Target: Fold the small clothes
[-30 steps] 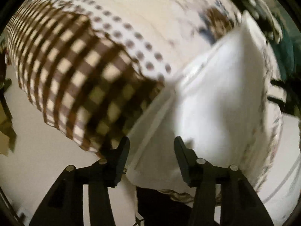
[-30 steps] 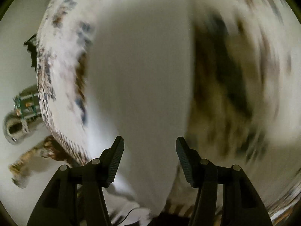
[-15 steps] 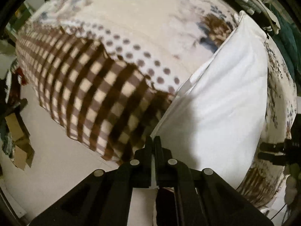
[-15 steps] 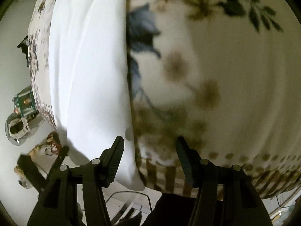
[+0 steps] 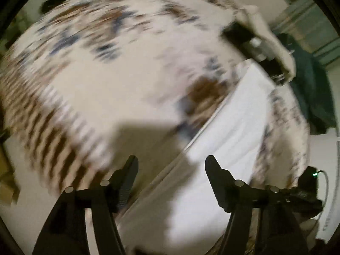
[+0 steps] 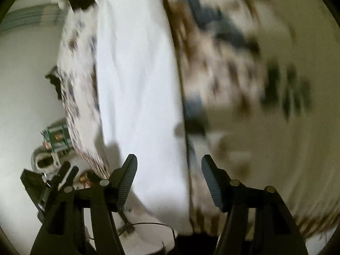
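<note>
While both sets of jaws are opening w/ nothing clamped, left gripper (image 5: 171,180) and right gripper (image 6: 169,179) are hovering over the white garment (image 5: 223,148), which is lying as a long folded strip, centre-right, on the patterned blanket (image 5: 127,74). Lengthwise fold probably done; crosswise fold likely remaining.

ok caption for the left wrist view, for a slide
Left gripper opening, empty, above a white garment on a floral blanket.

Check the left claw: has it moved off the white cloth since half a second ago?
Yes. The left claw has let go and pulled up and back from the white cloth on the patterned bedspread; its jaws are opening, empty.
</note>
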The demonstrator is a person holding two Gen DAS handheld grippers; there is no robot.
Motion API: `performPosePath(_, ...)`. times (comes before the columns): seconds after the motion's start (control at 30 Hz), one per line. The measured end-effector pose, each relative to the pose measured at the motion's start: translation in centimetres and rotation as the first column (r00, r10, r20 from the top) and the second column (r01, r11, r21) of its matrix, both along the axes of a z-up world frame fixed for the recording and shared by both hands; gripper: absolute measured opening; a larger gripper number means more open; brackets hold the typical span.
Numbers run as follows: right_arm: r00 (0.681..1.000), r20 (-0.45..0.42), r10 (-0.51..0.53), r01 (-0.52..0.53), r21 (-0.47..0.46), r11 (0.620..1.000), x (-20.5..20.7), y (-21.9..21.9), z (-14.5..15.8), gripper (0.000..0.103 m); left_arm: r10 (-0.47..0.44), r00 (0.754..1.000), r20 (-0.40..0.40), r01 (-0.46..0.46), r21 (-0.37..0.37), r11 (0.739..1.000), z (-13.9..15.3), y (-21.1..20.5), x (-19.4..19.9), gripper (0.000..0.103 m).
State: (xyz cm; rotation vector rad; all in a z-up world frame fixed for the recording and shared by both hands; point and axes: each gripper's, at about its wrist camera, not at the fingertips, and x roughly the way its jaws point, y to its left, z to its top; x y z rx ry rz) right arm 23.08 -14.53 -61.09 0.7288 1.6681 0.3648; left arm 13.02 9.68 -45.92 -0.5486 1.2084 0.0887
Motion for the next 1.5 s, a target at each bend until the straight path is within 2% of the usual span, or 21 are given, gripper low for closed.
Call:
performPosePath(0.23, 0.982, 0.145, -0.122, 0.137, -0.101, 0.985, 12.8, -4.6, 0.4, 0.065, -0.157, 0.979, 0.13, 0.173, -0.124, 0.977, -3.0, -5.0, 19.5, 0.063)
performPosePath(0.3, 0.974, 0.163, -0.157, 0.177, -0.119, 0.977, 16.0, -5.5, 0.1, 0.065, -0.211, 0.965, 0.155, 0.237, -0.176, 0.955, -3.6, -7.0, 24.4, 0.063)
performPosePath(0.37, 0.963, 0.179, -0.203, 0.226, -0.116, 0.967, 19.5, -6.8, -0.5, 0.065, -0.263, 0.948, 0.178, 0.295, -0.194, 0.935, -4.2, -8.7, 28.2, 0.063)
performPosePath(0.47, 0.946, 0.181, -0.269, 0.285, -0.074, 0.956, 23.0, -7.9, -1.3, 0.065, -0.363, 0.917, 0.167, 0.39, -0.175, 0.904, -6.0, -11.7, 33.0, 0.06)
performPosePath(0.57, 0.94, 0.176, -0.292, 0.305, -0.05, 0.951, 26.2, -7.5, -2.2, 0.065, -0.437, 0.891, 0.124, 0.452, -0.144, 0.88, -7.9, -13.3, 35.3, 0.004)
performPosePath(0.63, 0.939, 0.174, -0.295, 0.306, -0.035, 0.952, 27.9, -7.3, -2.9, 0.065, -0.432, 0.89, 0.147, 0.452, -0.162, 0.877, -8.1, -12.9, 35.3, 0.003)
performPosePath(0.67, 0.938, 0.176, -0.299, 0.307, -0.022, 0.951, 28.2, -7.2, -3.1, 0.062, -0.418, 0.894, 0.164, 0.444, -0.186, 0.877, -8.0, -12.3, 35.1, 0.003)
performPosePath(0.73, 0.929, 0.192, -0.315, 0.319, 0.011, 0.948, 29.0, -7.2, -3.4, 0.038, -0.373, 0.909, 0.184, 0.41, -0.244, 0.879, -7.7, -10.7, 34.5, 0.003)
performPosePath(0.77, 0.929, 0.192, -0.318, 0.319, 0.023, 0.947, 29.5, -7.1, -3.6, 0.014, -0.353, 0.916, 0.189, 0.394, -0.267, 0.879, -7.5, -9.9, 34.3, 0.003)
performPosePath(0.8, 0.929, 0.194, -0.315, 0.32, 0.004, 0.947, 29.9, -7.2, -3.6, 0.009, -0.326, 0.928, 0.182, 0.369, -0.312, 0.876, -7.7, -8.9, 34.3, 0.003)
performPosePath(0.87, 0.924, 0.233, -0.302, 0.319, -0.04, 0.947, 30.8, -7.3, -3.3, 0.009, -0.291, 0.946, 0.145, 0.324, -0.355, 0.877, -8.5, -7.7, 34.7, 0.003)
performPosePath(0.93, 0.938, 0.219, -0.27, 0.3, -0.119, 0.946, 31.5, -7.5, -3.4, 0.009, -0.289, 0.955, 0.071, 0.294, -0.36, 0.885, -10.3, -7.0, 35.4, 0.007)
performPosePath(0.97, 0.942, 0.203, -0.266, 0.295, -0.127, 0.947, 31.8, -7.7, -3.5, 0.009, -0.292, 0.956, 0.04, 0.287, -0.351, 0.891, -10.8, -6.7, 35.6, 0.008)
performPosePath(1.03, 0.943, 0.165, -0.288, 0.308, -0.112, 0.945, 32.0, -8.6, -3.5, 0.013, -0.285, 0.958, 0.027, 0.275, -0.362, 0.89, -10.7, -6.0, 35.7, 0.02)
performPosePath(1.07, 0.941, 0.152, -0.302, 0.317, -0.088, 0.944, 31.7, -9.5, -3.2, 0.023, -0.28, 0.959, 0.045, 0.276, -0.367, 0.888, -10.3, -5.6, 35.3, 0.035)
performPosePath(1.1, 0.937, 0.146, -0.317, 0.329, -0.063, 0.942, 31.4, -10.3, -3.0, 0.042, -0.268, 0.961, 0.068, 0.273, -0.372, 0.887, -10.0, -5.0, 34.8, 0.05)
performPosePath(1.17, 0.925, 0.153, -0.347, 0.352, -0.009, 0.936, 30.9, -11.6, -2.3, 0.062, -0.229, 0.968, 0.1, 0.25, -0.419, 0.873, -9.7, -3.9, 33.8, 0.065)
performPosePath(1.23, 0.922, 0.157, -0.353, 0.349, 0.054, 0.936, 30.7, -12.6, -2.2, 0.064, -0.209, 0.972, 0.104, 0.233, -0.505, 0.831, -10.5, -3.5, 33.6, 0.065)
performPosePath(1.33, 0.941, 0.132, -0.311, 0.298, 0.108, 0.948, 30.5, -14.0, -3.2, 0.064, -0.245, 0.965, 0.097, 0.257, -0.547, 0.796, -11.6, -4.9, 34.1, 0.065)
performPosePath(1.43, 0.962, 0.1, -0.256, 0.238, 0.156, 0.959, 30.9, -13.0, -4.9, 0.064, -0.324, 0.941, 0.099, 0.327, -0.514, 0.793, -12.4, -6.8, 35.4, 0.065)
performPosePath(1.5, 0.964, 0.133, -0.228, 0.207, 0.156, 0.966, 30.9, -12.8, -4.7, 0.066, -0.36, 0.925, 0.121, 0.372, -0.476, 0.797, -12.1, -7.6, 35.9, 0.063)
